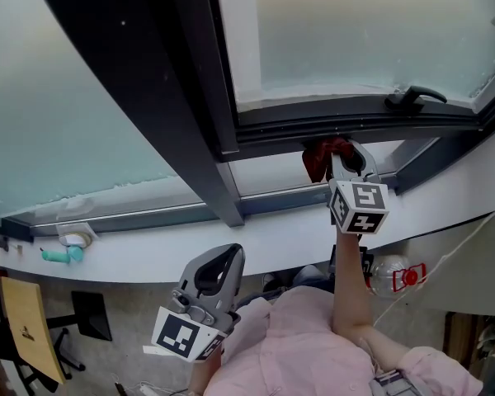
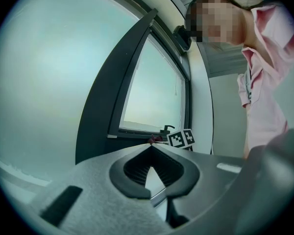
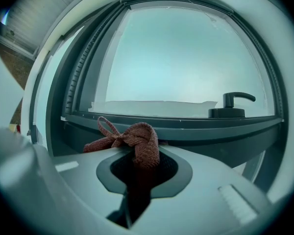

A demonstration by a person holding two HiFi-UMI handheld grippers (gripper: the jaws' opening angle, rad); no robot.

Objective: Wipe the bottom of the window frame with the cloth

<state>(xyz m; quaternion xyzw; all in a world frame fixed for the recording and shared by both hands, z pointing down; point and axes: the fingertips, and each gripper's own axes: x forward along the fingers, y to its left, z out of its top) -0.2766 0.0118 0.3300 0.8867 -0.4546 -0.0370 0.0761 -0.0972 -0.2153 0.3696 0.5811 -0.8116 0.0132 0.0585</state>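
So the biggest thing here is the frosted glass (image 1: 82, 97), milky blue-green and smooth, filling most of the head view. The window frame (image 1: 355, 126) is dark matte metal, and its bottom rail runs side to side with a black lever handle (image 1: 412, 97) sitting on it off to the right. Below that is a white sill (image 1: 272, 246), smooth and slightly curved.

The person is in a pink shirt (image 1: 297, 345) with the right arm stretched up to the frame. The right gripper (image 1: 346, 151) is grey plastic with a marker cube, and its jaws are pinched tight on the cloth (image 1: 318, 159). The cloth is a rust-red woven rag, bunched and knotted. It sits right at the underside of the bottom rail, though I can't say for sure it's touching. From the right gripper view, the cloth (image 3: 137, 138) pokes out of the jaws toward the rail (image 3: 186, 124), and its long tail with a little loop trails off left, roughly along the rail.

The left gripper (image 1: 219, 262) hangs low near the person's chest, well away from the frame. Its jaw tips are closed together with nothing between them.

Only container I can spot is a clear plastic bottle (image 1: 396, 275) with a red cap, below the sill. Can't tell what's in it.
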